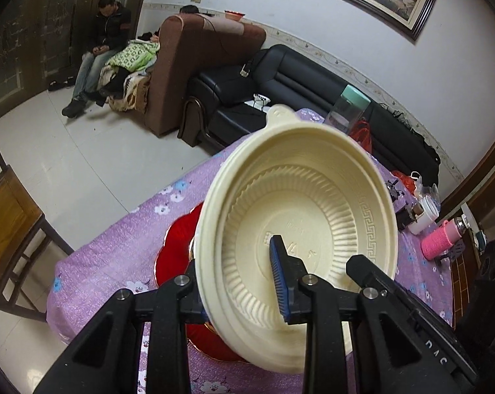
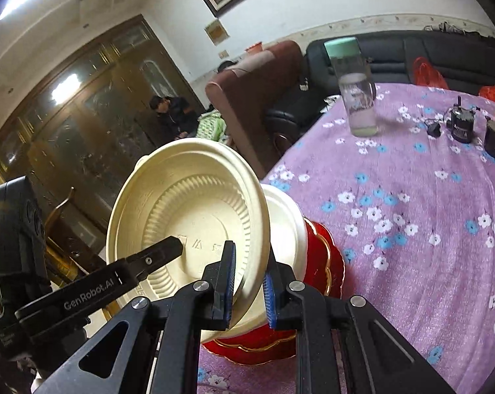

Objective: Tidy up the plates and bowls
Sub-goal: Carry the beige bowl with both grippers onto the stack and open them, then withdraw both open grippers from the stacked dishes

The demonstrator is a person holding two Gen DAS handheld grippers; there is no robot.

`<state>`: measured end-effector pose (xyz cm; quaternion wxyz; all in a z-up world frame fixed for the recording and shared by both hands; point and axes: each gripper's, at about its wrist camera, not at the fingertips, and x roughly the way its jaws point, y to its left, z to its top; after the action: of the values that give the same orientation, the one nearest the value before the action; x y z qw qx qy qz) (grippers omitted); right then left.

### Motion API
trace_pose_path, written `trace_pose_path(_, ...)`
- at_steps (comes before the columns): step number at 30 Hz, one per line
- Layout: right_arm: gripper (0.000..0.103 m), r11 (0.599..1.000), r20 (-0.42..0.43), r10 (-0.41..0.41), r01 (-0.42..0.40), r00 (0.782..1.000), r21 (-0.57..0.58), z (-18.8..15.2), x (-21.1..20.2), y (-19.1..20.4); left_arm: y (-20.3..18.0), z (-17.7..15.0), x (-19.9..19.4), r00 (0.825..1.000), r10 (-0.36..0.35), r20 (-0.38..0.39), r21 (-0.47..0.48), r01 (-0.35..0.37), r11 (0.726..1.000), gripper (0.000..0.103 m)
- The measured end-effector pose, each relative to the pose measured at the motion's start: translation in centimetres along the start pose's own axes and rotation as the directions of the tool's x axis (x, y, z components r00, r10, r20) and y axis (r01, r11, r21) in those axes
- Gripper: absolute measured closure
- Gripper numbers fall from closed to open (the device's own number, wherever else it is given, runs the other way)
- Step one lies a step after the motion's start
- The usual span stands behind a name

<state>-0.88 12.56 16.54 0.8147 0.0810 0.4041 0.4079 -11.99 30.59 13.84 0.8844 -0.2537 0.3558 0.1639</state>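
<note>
Two grippers are clamping one cream bowl (image 1: 296, 223) from opposite sides of its rim, holding it tilted on edge above the red plates (image 2: 316, 262) on the purple floral tablecloth (image 2: 428, 197). The left gripper (image 1: 244, 282) is reaching in from below, one blue-padded finger (image 1: 280, 282) pressing inside the bowl wall, the other hidden behind the rim. The right gripper (image 2: 249, 292) is pinching the rim between both blue pads, fingers nearly together. In the right wrist view the left gripper's black finger is showing across the bowl's interior. A second cream bowl (image 2: 287, 223) is sitting behind the tilted one, on the red plates. A clear bottle (image 2: 355, 88) with a green lid is standing upright farther along the table.
</note>
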Motion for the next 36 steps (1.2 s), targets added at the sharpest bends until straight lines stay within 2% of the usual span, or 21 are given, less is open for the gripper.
trace_pose_path(3, 0.085, 1.0, -0.014, -0.024, 0.024, 1.0, 0.001, -0.1, 0.5, -0.1, 0.2, -0.2, -0.2, 1.0, 0.002, 0.004, 0.0, -0.002, 1.0, 0.065)
trace_pose_path(6, 0.086, 0.999, -0.023, -0.049, 0.049, 0.999, 0.002, -0.2, 0.9, -0.2, 0.5, -0.2, -0.7, 0.999, 0.017, 0.037, -0.005, -0.017, 1.0, 0.05)
trace_pose_path(7, 0.086, 0.998, -0.027, -0.065, 0.065, 0.998, 0.004, -0.2, 1.2, -0.4, 0.6, -0.2, -1.1, 0.998, 0.029, 0.056, -0.008, -0.028, 1.0, 0.042)
trace_pose_path(10, 0.086, 0.996, -0.021, -0.089, 0.089, 0.996, -0.004, -0.2, 1.5, -0.5, 1.2, 0.0, -2.1, 0.993, 0.048, 0.107, -0.024, -0.046, 0.999, 0.04)
trace_pose_path(15, 0.085, 0.995, 0.007, -0.098, 0.098, 0.995, -0.026, -0.3, 1.5, -0.1, 2.8, 0.0, -3.2, 0.989, 0.033, 0.141, -0.074, -0.022, 0.997, 0.036)
trace_pose_path(17, 0.078, 0.993, 0.026, -0.102, 0.103, 0.994, -0.054, -0.4, 1.5, 0.5, 3.2, -0.2, -3.6, 0.988, 0.026, 0.152, -0.092, -0.012, 0.996, 0.034)
trace_pose_path(18, 0.071, 0.993, 0.036, -0.102, 0.104, 0.994, -0.062, -0.4, 1.4, 0.7, 3.4, -0.2, -3.9, 0.987, 0.022, 0.157, -0.1, -0.006, 0.995, 0.033)
trace_pose_path(20, 0.045, 0.992, 0.069, -0.1, 0.105, 0.993, -0.076, -0.5, 1.1, 1.2, 3.7, -0.2, -4.2, 0.986, 0.014, 0.164, -0.108, 0.004, 0.994, 0.031)
trace_pose_path(22, 0.035, 0.988, 0.105, -0.111, 0.121, 0.988, -0.097, -0.5, 0.7, 1.7, 3.9, -0.3, -4.4, 0.985, 0.007, 0.171, -0.113, 0.012, 0.994, 0.029)
trace_pose_path(29, 0.032, 0.973, 0.177, -0.15, 0.177, 0.973, -0.151, -0.4, -0.2, 2.7, 4.0, -0.8, -4.6, 0.982, 0.003, 0.19, -0.118, 0.02, 0.993, 0.028)
trace_pose_path(36, 0.029, 0.975, 0.267, -0.159, 0.193, 0.951, -0.106, 0.0, -3.3, 1.9, 2.8, -1.5, -5.5, 0.969, 0.038, 0.245, -0.062, -0.023, 0.998, 0.026)
